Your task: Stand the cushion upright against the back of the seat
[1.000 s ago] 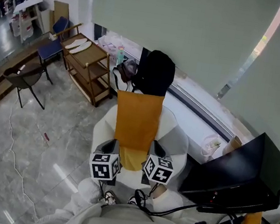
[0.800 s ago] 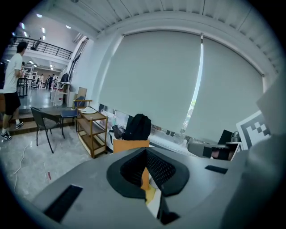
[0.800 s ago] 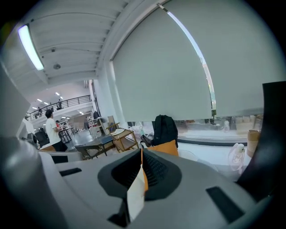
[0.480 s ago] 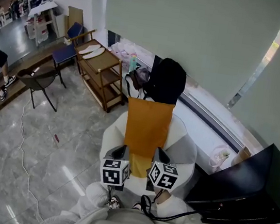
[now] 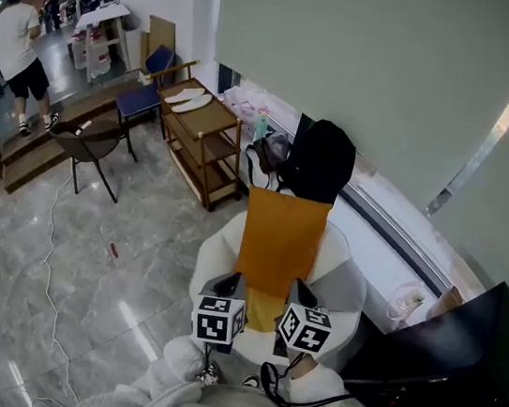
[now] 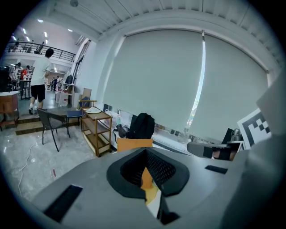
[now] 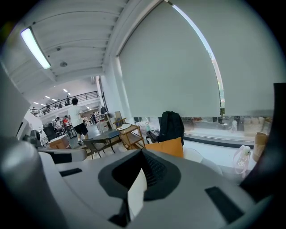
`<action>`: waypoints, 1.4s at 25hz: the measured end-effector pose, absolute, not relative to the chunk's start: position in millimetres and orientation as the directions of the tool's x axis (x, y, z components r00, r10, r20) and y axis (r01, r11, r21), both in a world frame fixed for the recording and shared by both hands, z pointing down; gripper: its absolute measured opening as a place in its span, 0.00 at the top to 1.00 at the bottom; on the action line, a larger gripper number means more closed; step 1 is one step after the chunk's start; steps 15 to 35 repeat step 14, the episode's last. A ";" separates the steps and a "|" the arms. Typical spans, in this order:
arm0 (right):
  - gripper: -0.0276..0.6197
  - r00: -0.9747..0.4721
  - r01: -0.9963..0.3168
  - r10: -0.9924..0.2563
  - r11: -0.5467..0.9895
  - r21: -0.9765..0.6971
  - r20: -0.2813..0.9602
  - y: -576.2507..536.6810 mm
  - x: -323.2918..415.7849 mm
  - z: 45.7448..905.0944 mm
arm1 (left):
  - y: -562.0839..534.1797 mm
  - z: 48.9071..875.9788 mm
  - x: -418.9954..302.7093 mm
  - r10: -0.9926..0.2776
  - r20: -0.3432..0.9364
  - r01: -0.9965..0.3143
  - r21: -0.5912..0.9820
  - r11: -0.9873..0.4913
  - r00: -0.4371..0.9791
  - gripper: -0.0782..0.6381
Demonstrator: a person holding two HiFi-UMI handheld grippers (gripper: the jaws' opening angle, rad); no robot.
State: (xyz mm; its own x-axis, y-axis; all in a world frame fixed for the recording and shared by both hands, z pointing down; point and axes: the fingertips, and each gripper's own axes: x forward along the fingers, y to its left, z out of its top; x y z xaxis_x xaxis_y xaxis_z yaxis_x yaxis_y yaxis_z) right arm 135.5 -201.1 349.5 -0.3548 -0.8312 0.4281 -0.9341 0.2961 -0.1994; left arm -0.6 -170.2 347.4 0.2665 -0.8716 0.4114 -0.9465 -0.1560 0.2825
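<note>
An orange cushion (image 5: 283, 235) stands on end on the white armchair (image 5: 340, 279), its top leaning on the seat back. In the head view my left gripper (image 5: 227, 285) and right gripper (image 5: 301, 294) sit on either side of its lower end. Their marker cubes are toward me. Both grippers look shut, with nothing held between the pads. The left gripper view looks over shut jaws at the cushion's top edge (image 6: 134, 144). The right gripper view shows the cushion (image 7: 169, 147) ahead, with the white seat showing in the slit below its jaws.
A black backpack (image 5: 320, 158) stands on the window ledge behind the armchair. A wooden trolley (image 5: 204, 129) and a dark chair (image 5: 93, 145) stand on the grey floor to the left. A large black case (image 5: 450, 355) is close on the right. A person (image 5: 20, 30) walks at the far left.
The head view has shifted, so the whole scene sits further right in the frame. Grippers and cushion keep the same relation. A person in a white shirt has come into view at the top left.
</note>
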 end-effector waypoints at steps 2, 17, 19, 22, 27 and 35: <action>0.86 -0.354 -0.934 -0.831 0.296 -0.198 0.428 -200.3 136.9 349.1 | -168.9 348.1 0.7 -0.871 0.414 -0.946 0.284 -0.155 0.266 0.90; 0.86 -0.352 -0.935 -0.833 0.293 -0.199 0.428 -196.5 133.6 346.2 | -164.3 351.6 -0.7 -0.866 0.418 -0.944 0.288 -0.159 0.274 0.90; 0.86 -0.352 -0.935 -0.833 0.293 -0.199 0.428 -196.5 133.6 346.2 | -164.3 351.6 -0.7 -0.866 0.418 -0.944 0.288 -0.159 0.274 0.90; 0.86 -0.352 -0.935 -0.833 0.293 -0.199 0.428 -196.5 133.6 346.2 | -164.3 351.6 -0.7 -0.866 0.418 -0.944 0.288 -0.159 0.274 0.90; 0.86 -0.352 -0.935 -0.833 0.293 -0.199 0.428 -196.5 133.6 346.2 | -164.3 351.6 -0.7 -0.866 0.418 -0.944 0.288 -0.159 0.274 0.90; 0.86 -0.352 -0.935 -0.833 0.293 -0.199 0.428 -196.5 133.6 346.2 | -164.3 351.6 -0.7 -0.866 0.418 -0.944 0.288 -0.159 0.274 0.90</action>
